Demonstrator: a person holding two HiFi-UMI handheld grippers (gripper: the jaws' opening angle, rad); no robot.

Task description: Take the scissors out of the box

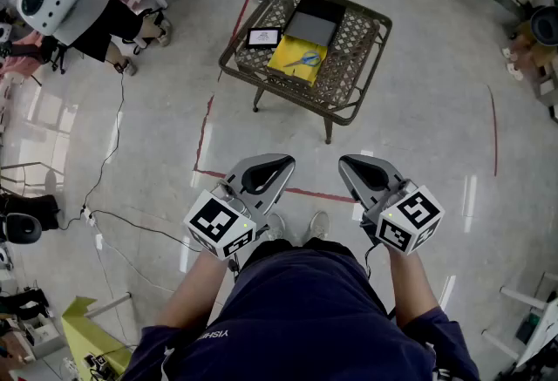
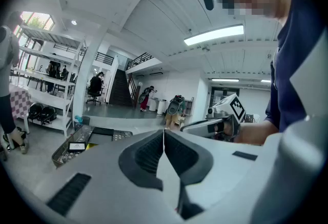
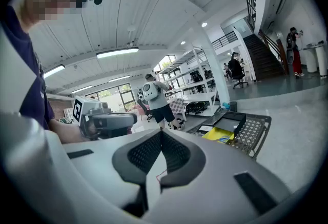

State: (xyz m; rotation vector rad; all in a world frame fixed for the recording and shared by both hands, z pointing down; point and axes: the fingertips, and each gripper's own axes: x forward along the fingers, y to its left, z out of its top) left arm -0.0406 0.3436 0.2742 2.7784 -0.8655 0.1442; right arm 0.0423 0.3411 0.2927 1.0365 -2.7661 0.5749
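The left gripper (image 1: 277,166) is held low in front of the person's dark navy shirt (image 1: 305,318), its grey jaws pressed together with nothing between them, as the left gripper view shows (image 2: 164,133). The right gripper (image 1: 353,168) hangs beside it, well apart, and its jaws are likewise closed on nothing (image 3: 161,133). Each carries a white cube with black square markers. White lettering on the shirt (image 1: 214,334) is too small to read with certainty.

Just ahead of the person's pale shoes (image 1: 318,224), a red tape line (image 1: 305,193) crosses the glossy grey floor.

Farther on stands a low dark table with a lattice top (image 1: 349,52). On it lies a shallow yellow box (image 1: 288,67), open, with the blue-handled scissors (image 1: 302,59) lying flat inside it; both grippers are well away from them. From the right gripper view the scissors (image 3: 224,138) show as a blue spot on the yellow. Behind the yellow box, touching or nearly so, sits a flat black box (image 1: 316,20). To its left lies a small dark-framed card with a white label (image 1: 263,37); its print cannot be read.

Beyond, at the far left, stands another person with a grey backpack unit (image 1: 48,0).
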